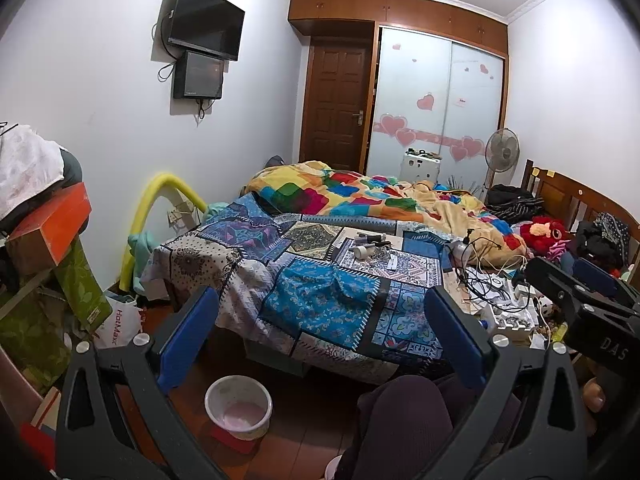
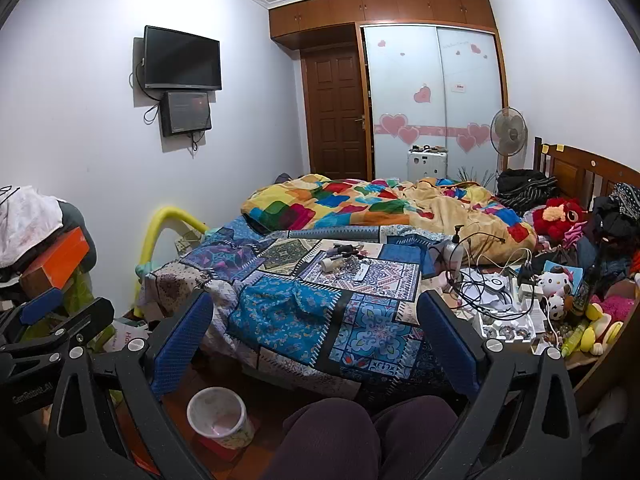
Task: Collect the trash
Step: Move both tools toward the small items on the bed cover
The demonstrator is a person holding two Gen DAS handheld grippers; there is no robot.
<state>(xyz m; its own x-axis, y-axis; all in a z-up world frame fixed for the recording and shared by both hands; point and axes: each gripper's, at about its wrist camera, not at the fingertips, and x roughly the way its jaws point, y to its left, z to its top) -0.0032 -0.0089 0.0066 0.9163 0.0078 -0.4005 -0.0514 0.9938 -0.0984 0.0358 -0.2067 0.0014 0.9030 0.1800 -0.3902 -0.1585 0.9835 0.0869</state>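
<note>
On the floor at the foot of the bed, a white bin stood upright, its pale inside showing and no item visible within. Both grippers were held above the floor, well short of the bed and touching nothing. The left gripper had its blue-padded jaws spread wide with nothing between them; the bin appeared low between its fingers. The right gripper likewise stood wide apart and empty, with the bin just inside its left finger. Each gripper showed at the edge of the other's view. A person's dark-trousered knees sat at the lower edge, just beside the bin. Small loose items lay in a cluster on the patchwork cover mid-bed; which of them was rubbish could not be told. Tangled cables and boxes crowded the right side of the bed near soft toys. A multicoloured quilt lay bunched at the far end.
</note>
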